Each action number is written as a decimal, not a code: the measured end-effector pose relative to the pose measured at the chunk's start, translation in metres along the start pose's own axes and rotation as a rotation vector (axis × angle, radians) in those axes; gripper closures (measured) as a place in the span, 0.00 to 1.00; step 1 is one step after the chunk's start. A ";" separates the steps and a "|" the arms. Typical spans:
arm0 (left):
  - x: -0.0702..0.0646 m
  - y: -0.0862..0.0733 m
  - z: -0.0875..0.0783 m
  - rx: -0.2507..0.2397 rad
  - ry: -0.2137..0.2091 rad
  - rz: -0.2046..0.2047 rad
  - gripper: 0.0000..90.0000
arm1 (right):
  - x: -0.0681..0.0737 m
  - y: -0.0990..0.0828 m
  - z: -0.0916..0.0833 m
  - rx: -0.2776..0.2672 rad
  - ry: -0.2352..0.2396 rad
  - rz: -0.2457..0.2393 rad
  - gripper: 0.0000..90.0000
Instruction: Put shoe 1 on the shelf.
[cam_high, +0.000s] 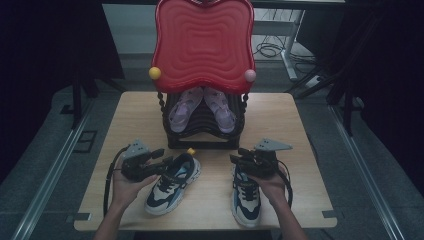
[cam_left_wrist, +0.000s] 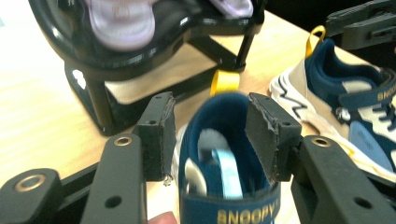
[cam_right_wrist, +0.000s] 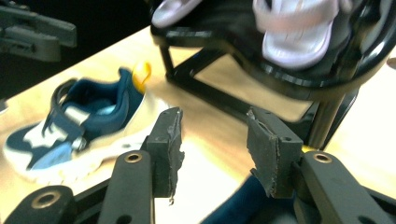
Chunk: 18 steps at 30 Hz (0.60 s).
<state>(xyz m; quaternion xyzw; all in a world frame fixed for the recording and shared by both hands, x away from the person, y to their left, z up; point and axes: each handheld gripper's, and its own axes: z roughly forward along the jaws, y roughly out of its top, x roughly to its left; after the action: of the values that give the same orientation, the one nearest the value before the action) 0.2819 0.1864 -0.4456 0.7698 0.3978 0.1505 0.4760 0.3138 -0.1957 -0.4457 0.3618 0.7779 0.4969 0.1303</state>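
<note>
Left hand-held gripper stands released, its jaws spread to either side of the heel opening of the left sneaker, touching neither wall as far as can be seen. From the high view this hand-held gripper sits at the heel end of that sneaker, which lies angled on the table. The right hand-held gripper is likewise released, jaws apart over bare tabletop, with a dark blue part of the right sneaker blurred and cut off at the lower edge beneath them. In the high view that hand-held gripper hovers at the heel of the right sneaker, whose rear is hidden under the tool and hand.

Behind both shoes stands a black rack carrying a pair of pale purple sandals; a red wavy tray on top hides the rack's upper part. Yellow and pink balls sit at the tray's lower corners.

The table is light wood. Grey floor surrounds it, the room is dark, and cables lie near a white frame behind.
</note>
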 end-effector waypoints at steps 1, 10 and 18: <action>0.000 -0.006 -0.001 0.019 0.003 0.001 0.58 | -0.001 -0.005 -0.004 0.024 0.010 0.001 0.62; 0.000 -0.022 -0.005 0.056 0.001 0.003 0.58 | -0.005 -0.019 -0.012 0.061 0.061 0.008 0.59; 0.001 -0.035 -0.013 0.087 0.001 -0.023 0.55 | -0.005 -0.028 -0.020 0.078 0.094 -0.001 0.57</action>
<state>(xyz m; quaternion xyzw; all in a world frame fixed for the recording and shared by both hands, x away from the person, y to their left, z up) 0.2580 0.2027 -0.4693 0.7850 0.4131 0.1278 0.4435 0.2942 -0.2196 -0.4612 0.3427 0.8021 0.4825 0.0798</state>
